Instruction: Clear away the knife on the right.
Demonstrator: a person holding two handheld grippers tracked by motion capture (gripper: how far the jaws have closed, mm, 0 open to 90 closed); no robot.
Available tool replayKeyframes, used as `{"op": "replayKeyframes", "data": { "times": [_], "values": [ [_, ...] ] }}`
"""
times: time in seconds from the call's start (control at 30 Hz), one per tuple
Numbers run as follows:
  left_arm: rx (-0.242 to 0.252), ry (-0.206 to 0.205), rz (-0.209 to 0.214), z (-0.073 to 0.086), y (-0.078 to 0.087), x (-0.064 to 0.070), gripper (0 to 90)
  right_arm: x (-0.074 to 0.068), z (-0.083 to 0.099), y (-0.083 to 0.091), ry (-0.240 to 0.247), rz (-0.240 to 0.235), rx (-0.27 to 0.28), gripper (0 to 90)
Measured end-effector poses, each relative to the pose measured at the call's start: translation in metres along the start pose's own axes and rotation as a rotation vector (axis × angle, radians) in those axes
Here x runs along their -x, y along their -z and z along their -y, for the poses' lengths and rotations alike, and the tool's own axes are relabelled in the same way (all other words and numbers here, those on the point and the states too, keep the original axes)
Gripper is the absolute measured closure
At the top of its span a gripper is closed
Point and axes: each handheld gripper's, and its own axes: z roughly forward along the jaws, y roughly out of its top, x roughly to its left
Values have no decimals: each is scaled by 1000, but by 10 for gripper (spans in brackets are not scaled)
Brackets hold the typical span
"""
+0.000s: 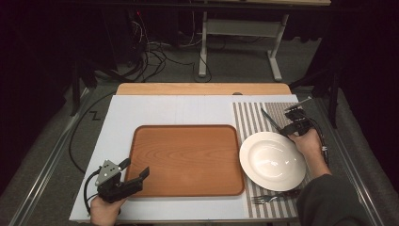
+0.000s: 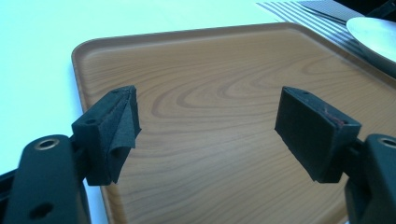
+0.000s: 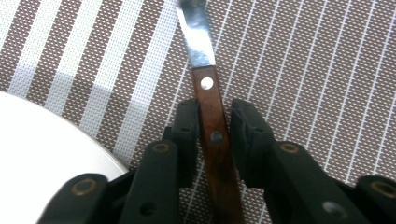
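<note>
right gripper view: right claw point(image 3: 212, 135) grips knife point(image 3: 210, 116); left claw point(image 2: 205, 126) gapes over tray point(image 2: 196, 60).

left gripper point(image 1: 134, 168): jaws wide apart, low | right gripper point(image 3: 212, 135): jaws closed in, pointing down

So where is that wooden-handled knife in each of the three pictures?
High view: the knife lies slanted on the striped placemat, upper right, just beyond the white plate, at the right gripper.
Left gripper view: not in it, as far as I can tell.
Right gripper view: centre, the handle runs between the jaws, blade pointing up.
Shared landmark: the white plate's rim.
</note>
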Motion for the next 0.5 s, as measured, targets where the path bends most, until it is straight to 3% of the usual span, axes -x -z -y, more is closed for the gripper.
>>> {"op": "replayKeyframes", "data": {
  "times": [0.5],
  "values": [
    [3,5,-1,0,0,0,229,-2,1,1,19,16,0,775]
  ]
}}
